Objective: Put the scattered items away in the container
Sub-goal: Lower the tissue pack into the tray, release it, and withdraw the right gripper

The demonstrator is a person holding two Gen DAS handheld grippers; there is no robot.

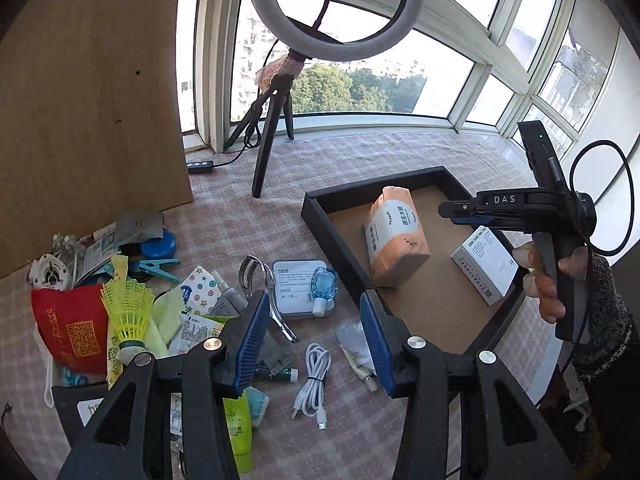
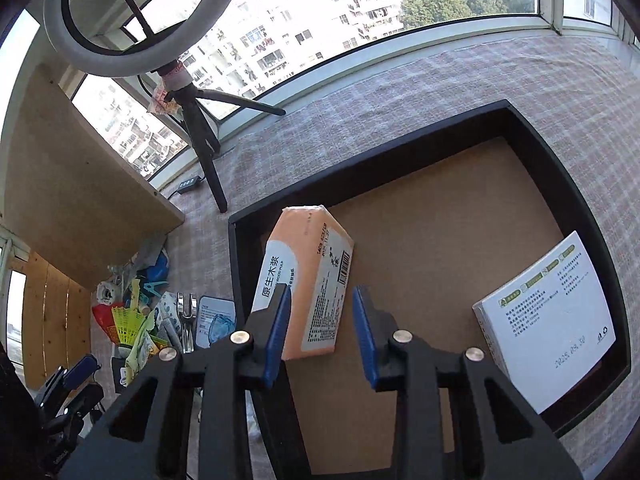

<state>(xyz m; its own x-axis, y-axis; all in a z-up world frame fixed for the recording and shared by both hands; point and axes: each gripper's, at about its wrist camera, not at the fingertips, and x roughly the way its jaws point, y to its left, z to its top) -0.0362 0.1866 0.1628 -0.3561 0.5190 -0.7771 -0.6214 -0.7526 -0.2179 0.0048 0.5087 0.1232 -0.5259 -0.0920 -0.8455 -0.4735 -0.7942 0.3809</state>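
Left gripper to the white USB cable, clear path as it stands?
Probably yes. The left gripper is open and empty, and the white USB cable lies coiled on the cloth right below its fingertips, apart from the sachet and the small tube beside it.

The left gripper (image 1: 316, 340) points steeply down and away from its holder, its two blue-padded fingers (image 1: 252, 340) standing apart with nothing pressed between them. The right gripper (image 2: 322, 332) also tilts steeply down, its blue pads (image 2: 278, 332) parted by a narrower gap and gripping nothing. Seen from the left wrist, the right gripper sits far to the right, lying nearly level and pointing left, with the person's right hand (image 1: 548, 280) wrapped around its black handle, fingers curled on the trigger, and a speckled knit sleeve (image 1: 600, 312) covering the wrist.
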